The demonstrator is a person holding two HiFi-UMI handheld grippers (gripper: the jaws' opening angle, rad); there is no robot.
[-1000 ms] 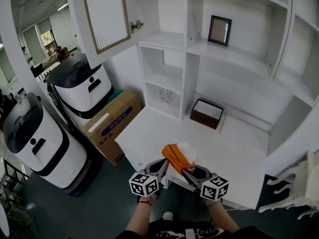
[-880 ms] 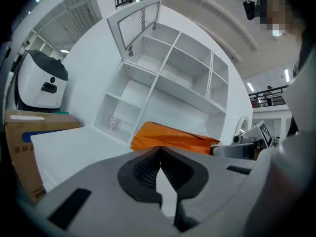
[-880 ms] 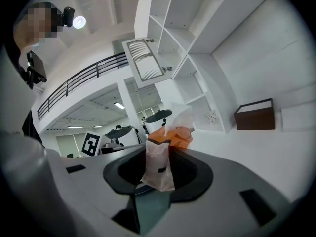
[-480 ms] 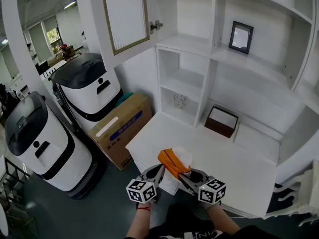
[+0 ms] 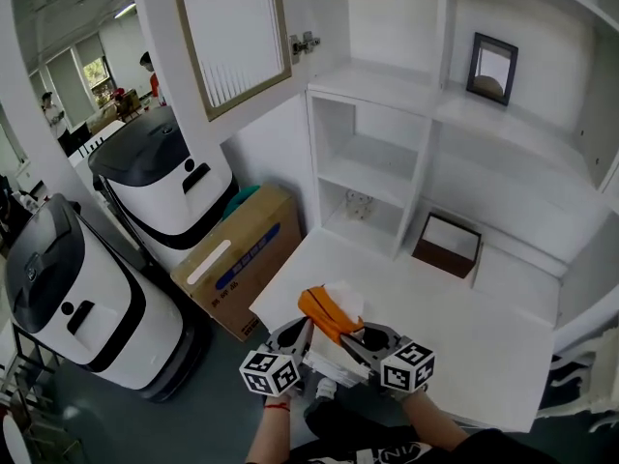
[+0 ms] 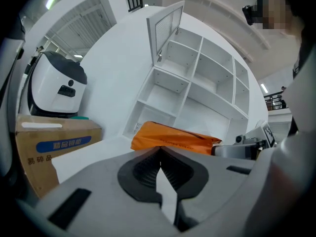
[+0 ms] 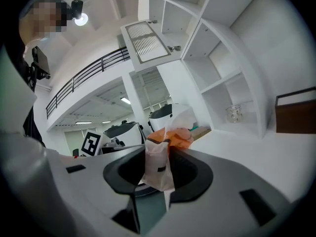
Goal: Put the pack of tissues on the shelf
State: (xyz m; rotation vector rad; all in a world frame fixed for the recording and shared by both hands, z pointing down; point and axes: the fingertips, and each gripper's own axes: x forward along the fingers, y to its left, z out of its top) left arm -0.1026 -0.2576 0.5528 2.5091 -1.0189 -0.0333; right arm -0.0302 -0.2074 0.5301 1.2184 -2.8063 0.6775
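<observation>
The pack of tissues point(image 5: 329, 309), orange on top with white wrapping, hangs over the front edge of the white table point(image 5: 474, 332). My right gripper point(image 5: 350, 337) is shut on it. In the right gripper view the thin wrapper point(image 7: 159, 164) is pinched between the jaws point(image 7: 158, 174). My left gripper point(image 5: 303, 330) is close on the pack's left. Its jaws point(image 6: 160, 152) meet, and the orange pack point(image 6: 173, 137) lies just past their tips. The white shelf unit point(image 5: 372, 158) stands at the back of the table, well beyond both grippers.
On the shelves are a small glass jar point(image 5: 359, 204), a brown open box point(image 5: 448, 245) and a dark picture frame point(image 5: 492, 69). A cabinet door point(image 5: 232, 32) hangs open at the upper left. On the floor to the left are a cardboard box point(image 5: 237, 259) and two white robots point(image 5: 164, 187).
The pack stays in the right gripper's grip and both grippers keep the same pose at the table's front edge. The view has drifted, so the shelf unit now sits further right.
</observation>
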